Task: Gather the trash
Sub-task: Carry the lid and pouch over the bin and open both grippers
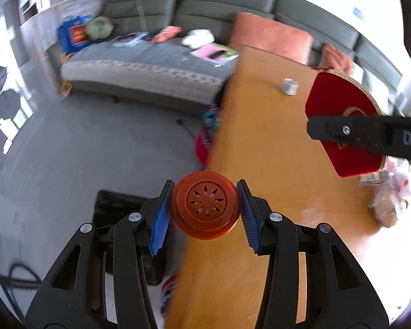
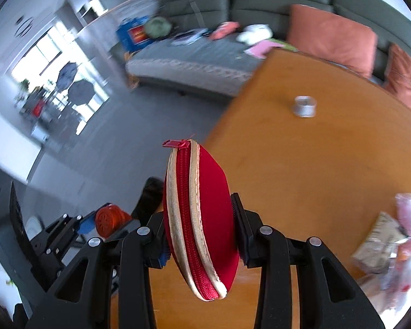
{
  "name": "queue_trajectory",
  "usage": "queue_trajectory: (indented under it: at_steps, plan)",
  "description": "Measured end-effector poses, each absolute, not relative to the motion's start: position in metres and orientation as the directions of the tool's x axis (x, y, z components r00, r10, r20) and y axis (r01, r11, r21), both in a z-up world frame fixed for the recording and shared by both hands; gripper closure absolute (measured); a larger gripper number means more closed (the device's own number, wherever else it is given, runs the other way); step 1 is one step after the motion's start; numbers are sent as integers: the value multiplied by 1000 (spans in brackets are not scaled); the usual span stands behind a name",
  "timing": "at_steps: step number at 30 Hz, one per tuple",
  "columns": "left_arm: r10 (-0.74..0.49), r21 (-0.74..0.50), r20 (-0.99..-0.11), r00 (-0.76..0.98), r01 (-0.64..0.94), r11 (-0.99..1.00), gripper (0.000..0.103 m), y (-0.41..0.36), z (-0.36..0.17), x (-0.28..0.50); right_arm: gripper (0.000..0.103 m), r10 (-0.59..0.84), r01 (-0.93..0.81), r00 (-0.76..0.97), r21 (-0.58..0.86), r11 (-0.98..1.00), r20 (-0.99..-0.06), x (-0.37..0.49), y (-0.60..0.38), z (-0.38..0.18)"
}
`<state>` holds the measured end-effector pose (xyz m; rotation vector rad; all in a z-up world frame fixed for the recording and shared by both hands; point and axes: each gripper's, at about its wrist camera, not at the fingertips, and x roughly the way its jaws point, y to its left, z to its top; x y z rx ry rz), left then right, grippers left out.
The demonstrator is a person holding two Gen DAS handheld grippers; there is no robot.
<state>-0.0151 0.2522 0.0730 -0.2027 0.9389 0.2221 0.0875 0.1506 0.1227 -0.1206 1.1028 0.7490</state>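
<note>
Left hand-held gripper (image 1: 205, 210) filled the bottom of its own wrist view, its blue pads (image 1: 159, 220) pinching an orange round lid (image 1: 205, 208) with a flower-shaped cutout, held in the air above the near edge of the wooden counter (image 1: 263, 142). Beyond it on the counter stood a small silver cylinder (image 1: 288, 85), and crumpled wrappers (image 1: 389, 200) lay at the far right. The red pouch (image 1: 339, 126) showed broad side on at the right, with a black finger of the other tool crossing it. A dark bin-like shape (image 1: 115, 205) sat on the floor below the counter edge, though blur kept me from saying what it was.

From the right wrist view, the right hand-held gripper (image 2: 202, 230) was clamped on that red zip pouch (image 2: 202, 219), seen edge on, zipper facing the camera, above the counter's edge. Low at the left the left tool appeared with the orange lid in its grip.

The step in hand looked like carrying: both items were lifted and clear of the counter. The next move would call for finding a receptacle and releasing over it; the wrappers remain to be picked up.

Only the right view showed the pouch's zipper and the bright window (image 2: 54, 63); only the left showed the lid's cutout pattern and the pouch's flat face.
</note>
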Motion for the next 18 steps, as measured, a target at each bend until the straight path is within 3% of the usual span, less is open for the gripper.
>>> queue_trajectory:
  at_steps: [9,17,18]
  plan:
    - [198,-80,-846,494,-485,871,57,350,53,-80,64,515,-732,123,273,624,-848,36,261,113]
    - [236,-62,-871,431,-573,817,57,410,38,-111,61,497,-782,65,265,565,-865,17,338,91]
    - [236,-65,-872,428,-580,812,48,415,37,-112,55,488,-786,66,256,563,-870,16,349,88]
